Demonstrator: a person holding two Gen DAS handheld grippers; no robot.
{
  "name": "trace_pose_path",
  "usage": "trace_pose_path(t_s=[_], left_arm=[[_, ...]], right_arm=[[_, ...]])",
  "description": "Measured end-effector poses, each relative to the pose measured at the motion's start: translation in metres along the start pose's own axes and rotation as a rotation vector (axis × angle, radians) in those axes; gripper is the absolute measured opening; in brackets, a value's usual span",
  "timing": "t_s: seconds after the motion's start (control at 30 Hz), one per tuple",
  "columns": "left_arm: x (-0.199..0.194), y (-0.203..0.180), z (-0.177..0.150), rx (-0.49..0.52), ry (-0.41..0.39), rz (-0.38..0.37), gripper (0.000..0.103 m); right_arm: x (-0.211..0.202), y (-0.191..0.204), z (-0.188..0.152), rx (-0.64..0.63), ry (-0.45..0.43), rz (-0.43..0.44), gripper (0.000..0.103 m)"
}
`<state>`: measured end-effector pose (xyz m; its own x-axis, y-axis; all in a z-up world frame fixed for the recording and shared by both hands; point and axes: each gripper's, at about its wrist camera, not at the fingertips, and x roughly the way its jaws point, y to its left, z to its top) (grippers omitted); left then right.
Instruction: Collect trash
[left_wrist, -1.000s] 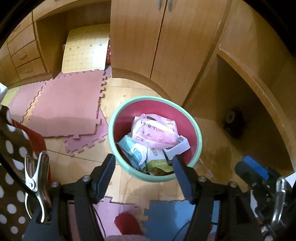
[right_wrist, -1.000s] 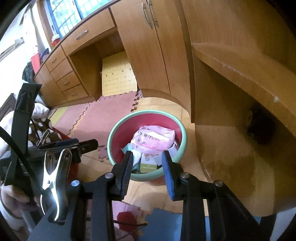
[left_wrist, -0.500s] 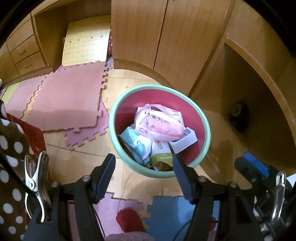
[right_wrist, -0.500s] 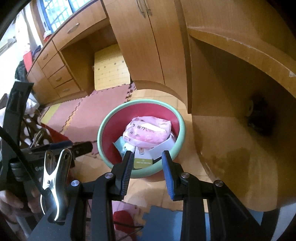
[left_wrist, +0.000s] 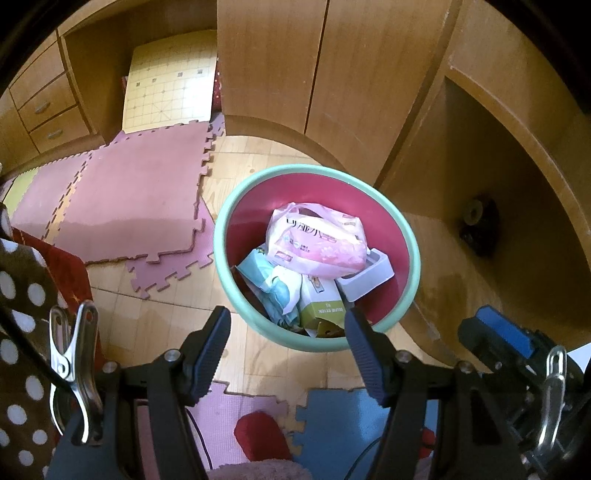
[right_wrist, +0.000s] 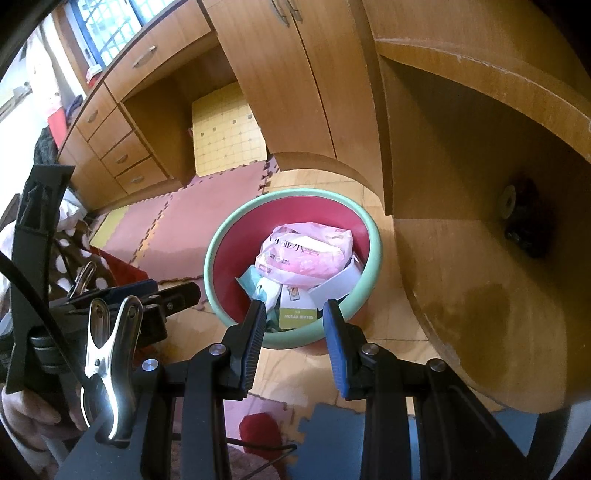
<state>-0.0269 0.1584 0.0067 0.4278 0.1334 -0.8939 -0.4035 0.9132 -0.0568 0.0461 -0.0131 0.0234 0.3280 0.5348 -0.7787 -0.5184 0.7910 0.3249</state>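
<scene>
A round basin with a teal rim (left_wrist: 221, 236) (right_wrist: 212, 251) and red inside stands on the wooden floor. It holds a pink plastic pack (left_wrist: 317, 240) (right_wrist: 306, 253), a blue-white wipes pack (left_wrist: 271, 280), a green-white carton (left_wrist: 321, 306) (right_wrist: 297, 306) and a white box (left_wrist: 367, 277). My left gripper (left_wrist: 287, 314) hovers above the basin's near rim, jaws wide apart and empty. My right gripper (right_wrist: 294, 308) hangs over the same near rim, jaws narrower, with nothing between them. Each gripper shows at the edge of the other's view.
Pink foam puzzle mats (left_wrist: 136, 199) lie left of the basin and a blue mat (left_wrist: 332, 417) lies near me. Wooden cabinets (left_wrist: 295, 74) stand behind, with drawers (right_wrist: 110, 147) at the left. A curved shelf recess (left_wrist: 480, 166) holds a dark round object (left_wrist: 478, 229). Polka-dot cloth (left_wrist: 22, 332) hangs at the left.
Both views have tipped slightly, so the basin sits a little higher in the picture. The jaws of both grippers keep the same width.
</scene>
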Motion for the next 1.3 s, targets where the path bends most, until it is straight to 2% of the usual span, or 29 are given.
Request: trace_pose_path(t_s=[1.3], left_arm=[[0.0010, -0.0004, -0.0017, -0.009, 0.007, -0.001, 0.068]], right_arm=[[0.0059, -0.0037, -0.0006, 0.018, 0.020, -0.007, 0.033]])
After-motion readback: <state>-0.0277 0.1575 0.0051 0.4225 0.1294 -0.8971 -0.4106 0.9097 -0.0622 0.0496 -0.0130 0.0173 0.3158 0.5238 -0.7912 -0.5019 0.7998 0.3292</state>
